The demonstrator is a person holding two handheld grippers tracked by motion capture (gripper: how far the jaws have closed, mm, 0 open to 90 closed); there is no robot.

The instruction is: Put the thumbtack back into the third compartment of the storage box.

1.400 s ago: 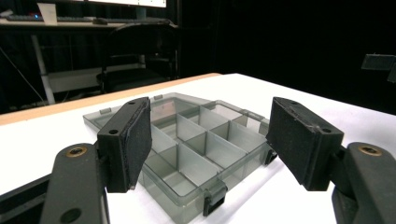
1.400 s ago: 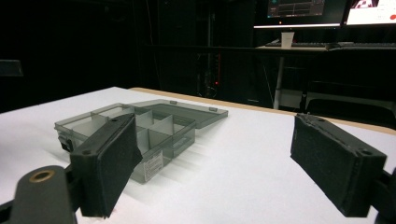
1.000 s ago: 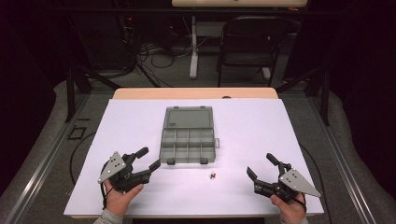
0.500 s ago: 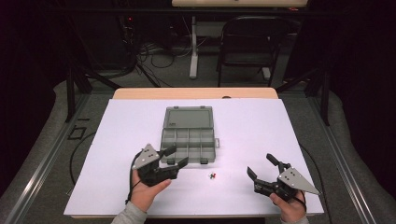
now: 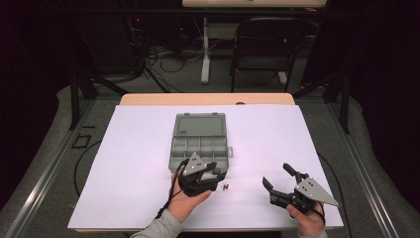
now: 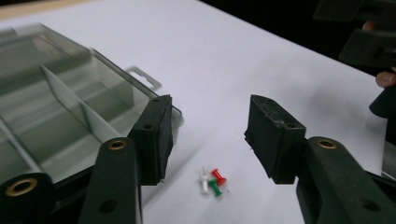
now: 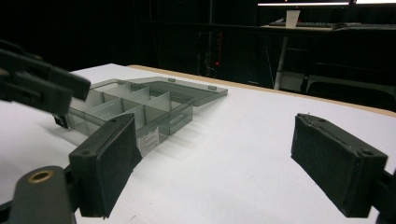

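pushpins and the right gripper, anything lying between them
Nothing: between the pushpins and the right gripper the white table cover is bare, as the high view shows.

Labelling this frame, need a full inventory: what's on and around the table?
Pins: 3, one red, one green, one white; together on the sheet just right of the box's near right corner, below the left gripper's open jaws.
Box: 1, grey see-through, lid open and lying flat behind it; centre of the sheet, compartments look empty.
Sheet: 1, white; covers most of the table.
Table: 1, light wood; edge shows beyond the sheet.
Chair: 1, black; behind the table.
Left gripper: 1, black, open; at the box's near edge.
Right gripper: 1, black, open; near right of the sheet, nothing between its jaws.
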